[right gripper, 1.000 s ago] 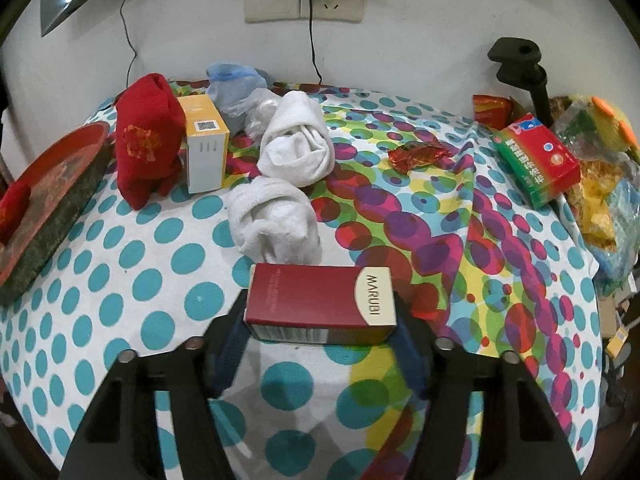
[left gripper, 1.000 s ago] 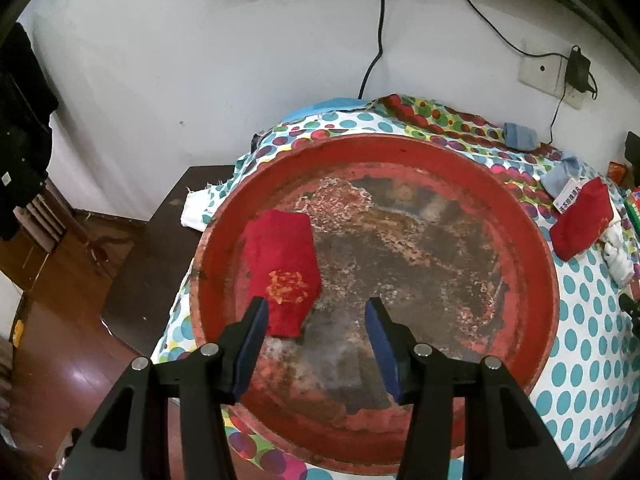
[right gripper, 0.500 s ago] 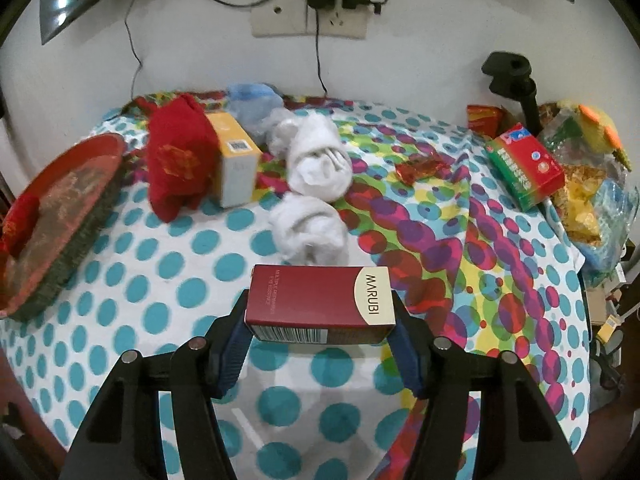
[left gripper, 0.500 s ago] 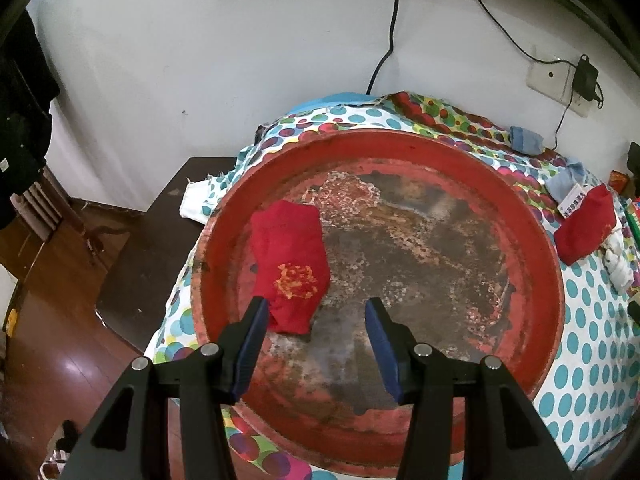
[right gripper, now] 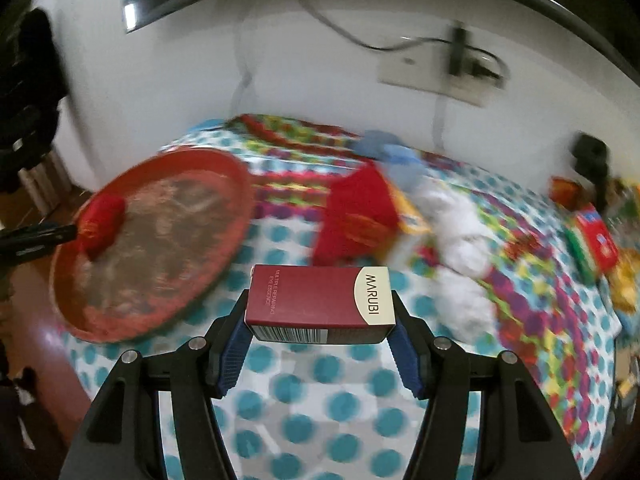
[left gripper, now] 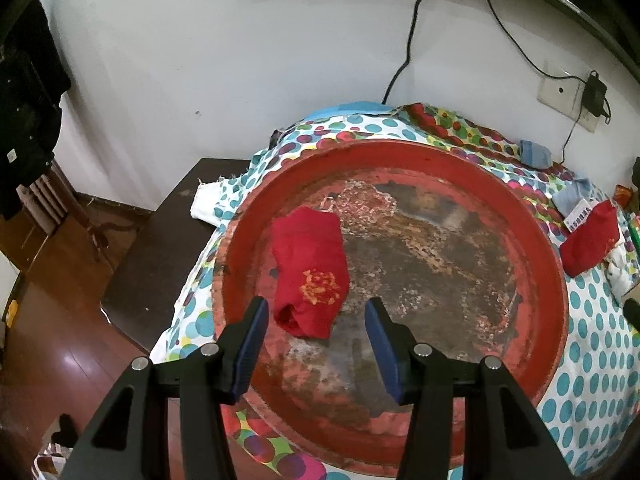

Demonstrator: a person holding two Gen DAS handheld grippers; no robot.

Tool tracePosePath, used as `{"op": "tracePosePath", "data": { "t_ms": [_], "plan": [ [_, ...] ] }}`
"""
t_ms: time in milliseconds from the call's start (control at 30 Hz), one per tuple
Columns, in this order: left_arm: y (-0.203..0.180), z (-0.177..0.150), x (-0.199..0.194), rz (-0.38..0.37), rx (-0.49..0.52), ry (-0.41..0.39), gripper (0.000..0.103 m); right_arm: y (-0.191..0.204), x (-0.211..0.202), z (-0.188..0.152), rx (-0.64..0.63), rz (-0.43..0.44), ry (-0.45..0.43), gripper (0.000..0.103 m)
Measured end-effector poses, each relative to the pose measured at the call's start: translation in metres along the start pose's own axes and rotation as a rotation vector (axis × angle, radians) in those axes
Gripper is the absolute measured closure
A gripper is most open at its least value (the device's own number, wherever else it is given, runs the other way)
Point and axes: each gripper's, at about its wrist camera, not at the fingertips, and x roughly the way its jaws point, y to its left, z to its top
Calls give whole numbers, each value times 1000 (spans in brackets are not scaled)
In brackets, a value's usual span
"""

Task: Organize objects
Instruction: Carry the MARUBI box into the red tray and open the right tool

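Note:
My right gripper point(right gripper: 320, 332) is shut on a dark red MARUBI box point(right gripper: 320, 300) and holds it above the dotted tablecloth. A round red tray point(left gripper: 520, 216) lies at the table's left end; it also shows in the right wrist view point(right gripper: 236, 184). A red sock point(left gripper: 310, 268) with a gold print lies in the tray's left part. My left gripper point(left gripper: 314, 332) is open, hovering just behind the sock, not touching it. A second red sock point(right gripper: 356, 216) lies on the cloth beyond the box; it also shows in the left wrist view point(left gripper: 588, 240).
White rolled socks point(right gripper: 456, 220), a yellow box point(right gripper: 408, 208) and blue cloth point(right gripper: 396, 152) lie mid-table. A red-green box point(right gripper: 596, 240) and snack bags sit at the right edge. A dark side table point(left gripper: 160, 248) and wooden floor lie left of the tray. Wall socket and cables behind.
My right gripper has lifted the MARUBI box and swung left toward the tray; its view is blurred. My left gripper has drawn back slightly from the tray and stays open.

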Motion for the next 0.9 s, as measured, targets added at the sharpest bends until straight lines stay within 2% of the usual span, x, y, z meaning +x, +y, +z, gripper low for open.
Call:
{"op": "tracePosePath", "data": {
  "t_ms": [233,433,667,900],
  "plan": [
    [13,-1,4,8,-28,12,52,57,28,22,-85,91,29,43],
    [23,-2,7,14,-50,21,52,82,63,53,-112,113,60,43],
    [28,-2,10,22,-57,29,52,111,109,92,-169,97,118,43],
    [31,-3,14,21,-62,39,52,127,146,117,-190,72,173,43]
  ]
}}
